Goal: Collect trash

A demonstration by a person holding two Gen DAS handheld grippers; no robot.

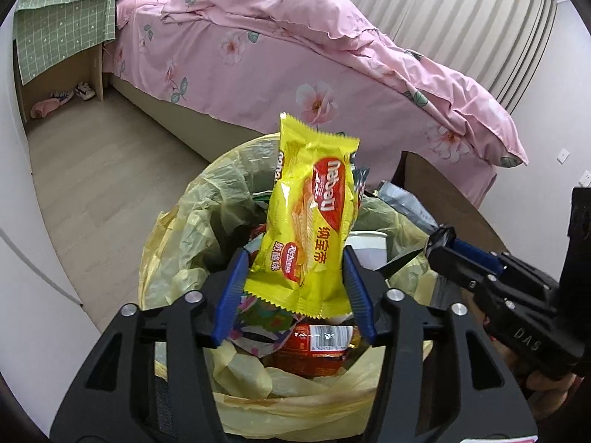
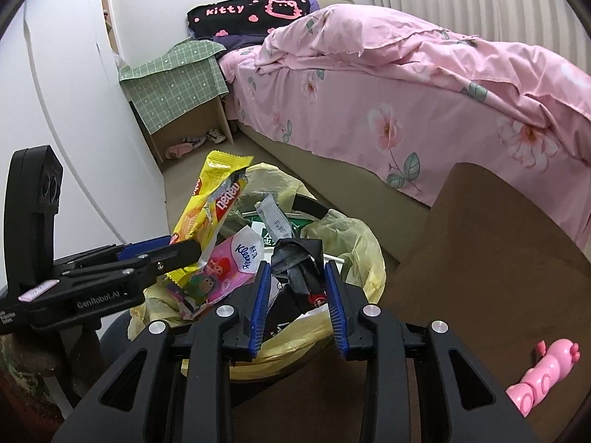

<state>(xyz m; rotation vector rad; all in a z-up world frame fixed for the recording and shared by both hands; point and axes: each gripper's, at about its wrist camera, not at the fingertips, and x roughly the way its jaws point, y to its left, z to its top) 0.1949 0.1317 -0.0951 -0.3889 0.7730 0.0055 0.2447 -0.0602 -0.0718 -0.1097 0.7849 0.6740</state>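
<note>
My left gripper [image 1: 295, 262] is shut on a yellow wafer wrapper [image 1: 314, 214] and holds it upright over the trash bin lined with a yellow bag [image 1: 177, 229]. The wrapper also shows in the right wrist view [image 2: 207, 206], held by the left gripper [image 2: 184, 251]. My right gripper [image 2: 295, 280] is shut on a black crumpled wrapper [image 2: 299, 262] above the bin [image 2: 354, 243]. The right gripper shows in the left wrist view [image 1: 439, 243]. The bin holds a pink Kleenex pack [image 2: 236, 262], a red packet [image 1: 317, 347] and other wrappers.
A bed with a pink floral duvet [image 1: 295, 55] stands behind the bin. A brown table [image 2: 480, 258] with a pink toy [image 2: 543, 373] is at the right. A nightstand with a green cloth [image 2: 177, 85] stands by the white wall.
</note>
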